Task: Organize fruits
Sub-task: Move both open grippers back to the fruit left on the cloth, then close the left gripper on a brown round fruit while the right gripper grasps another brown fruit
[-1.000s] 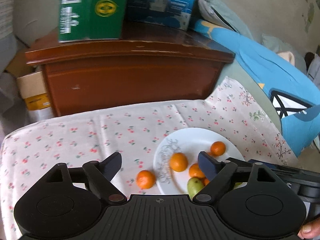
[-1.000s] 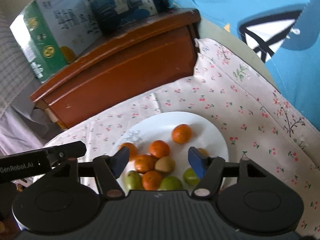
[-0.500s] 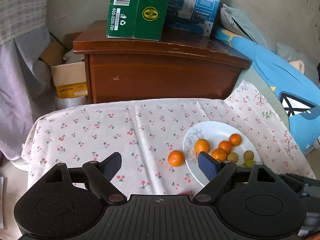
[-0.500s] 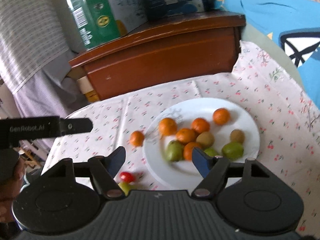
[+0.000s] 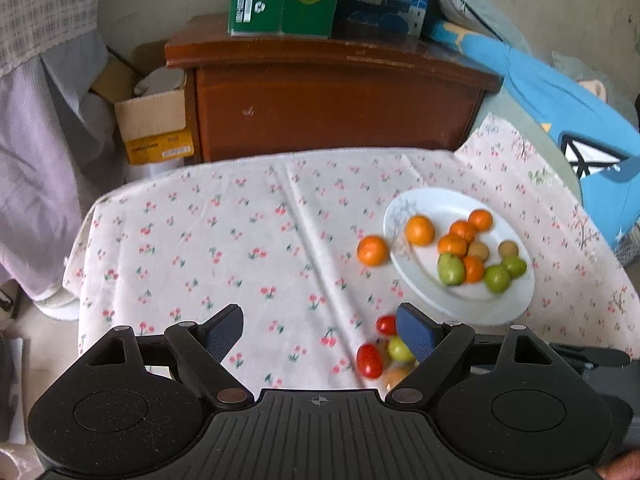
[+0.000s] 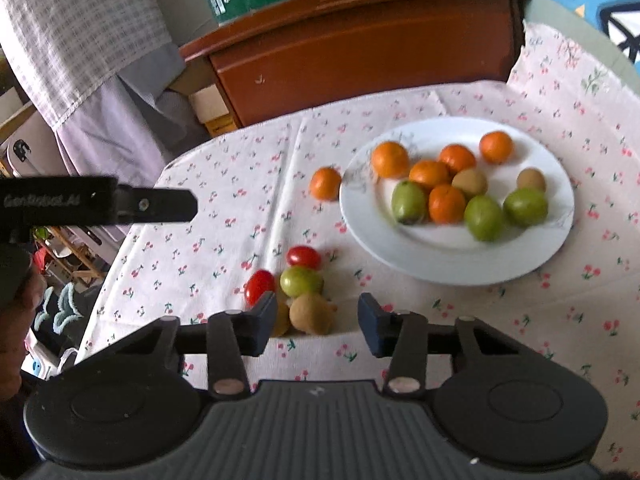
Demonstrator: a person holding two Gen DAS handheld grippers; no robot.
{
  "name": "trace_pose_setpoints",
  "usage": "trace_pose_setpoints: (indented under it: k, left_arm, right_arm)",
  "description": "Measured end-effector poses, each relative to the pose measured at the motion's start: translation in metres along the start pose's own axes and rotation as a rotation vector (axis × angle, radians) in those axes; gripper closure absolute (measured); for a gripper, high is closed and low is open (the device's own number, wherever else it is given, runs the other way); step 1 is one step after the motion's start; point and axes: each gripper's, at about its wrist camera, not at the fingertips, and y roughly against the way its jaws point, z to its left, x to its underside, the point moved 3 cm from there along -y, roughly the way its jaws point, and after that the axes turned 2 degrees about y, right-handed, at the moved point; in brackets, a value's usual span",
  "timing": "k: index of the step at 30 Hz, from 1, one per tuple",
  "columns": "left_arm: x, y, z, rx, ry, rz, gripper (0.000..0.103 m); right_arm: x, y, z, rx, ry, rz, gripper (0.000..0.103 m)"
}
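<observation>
A round white ceramic plate (image 6: 460, 256) on the cherry-print tablecloth (image 5: 224, 248) holds orange mandarins, green fruits and brown kiwis, with one loose mandarin (image 6: 325, 183) just left of its rim. Nearer lie two red cherry tomatoes (image 6: 303, 257), a small green fruit (image 6: 300, 281) and a brown kiwi (image 6: 312, 313). The right gripper (image 6: 316, 322) has just been closing, its jaws apart around the kiwi without pressing it, while the left gripper (image 5: 320, 334) hangs spread wide and empty.

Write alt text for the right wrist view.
The right gripper, jaws just narrowed but empty, hovers over loose fruit on a cherry-print tablecloth, nearest a brown kiwi; behind sits a white plate of fruit.
</observation>
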Motion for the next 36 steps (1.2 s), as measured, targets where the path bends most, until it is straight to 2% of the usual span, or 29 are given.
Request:
trace_pose_setpoints:
  k: [9, 16, 23, 31, 36]
  left_arm:
    - [0.017, -0.001, 0.011, -0.005, -0.013, 0.043, 0.018]
    - [0.030, -0.002, 0.006, 0.021, -0.052, 0.065, 0.018]
    - [0.043, -0.004, -0.015, 0.085, -0.132, 0.067, 0.018]
    - [0.056, -0.018, -0.035, 0.142, -0.138, 0.070, 0.021]
    - [0.058, -0.030, -0.037, 0.118, -0.112, 0.071, 0.037]
  right_arm:
    - [0.004, -0.013, -0.005, -0.039, -0.028, 0.021, 0.061]
    - [0.005, -0.015, -0.004, -0.069, -0.038, 0.021, 0.078]
    - [0.005, -0.007, -0.008, -0.061, -0.052, 0.020, 0.078]
    - [0.003, 0.007, -0.023, -0.017, -0.075, 0.002, 0.078]
    - [0.004, 0.009, -0.028, -0.004, -0.079, 0.000, 0.078]
